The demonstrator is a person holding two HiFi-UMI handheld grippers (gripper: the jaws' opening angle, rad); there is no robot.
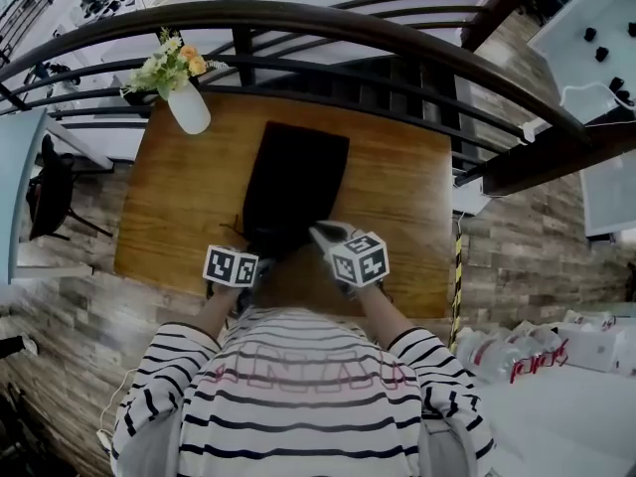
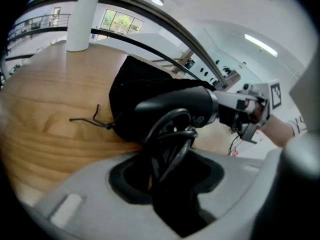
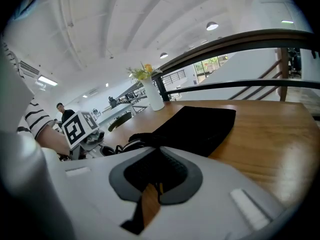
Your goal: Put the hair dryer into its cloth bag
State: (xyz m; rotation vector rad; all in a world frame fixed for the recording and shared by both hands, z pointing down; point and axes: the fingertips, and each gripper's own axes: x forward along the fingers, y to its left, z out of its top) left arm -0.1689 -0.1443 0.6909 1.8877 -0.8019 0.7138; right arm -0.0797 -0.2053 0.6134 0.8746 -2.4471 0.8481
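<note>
my left tongs (image 2: 167, 156) pinch hair dryer (image 2: 175, 104) | my right tongs (image 3: 156, 176) pressed together at cloth bag (image 1: 295, 182) near edge | counter (image 1: 397, 197) open rightward

The counter (image 1: 397, 197) shows bare wood on both sides of the bag (image 1: 296, 182), a wide strip at 3 o'clock and another at 9 o'clock, each open to a pass. At 11 o'clock the vase (image 1: 189, 107) stands upright in the far corner, well apart from the bag. At 12 o'clock the railing (image 1: 328, 23) closes off the far edge. At 6 o'clock the bag's mouth is crowded. There the left tool (image 1: 264, 258), clamped on the dryer (image 2: 175, 106), sits near the right tool (image 1: 320, 233), whose jaws are together. A drawstring (image 2: 85, 119) lies loose just left of the mouth.
</note>
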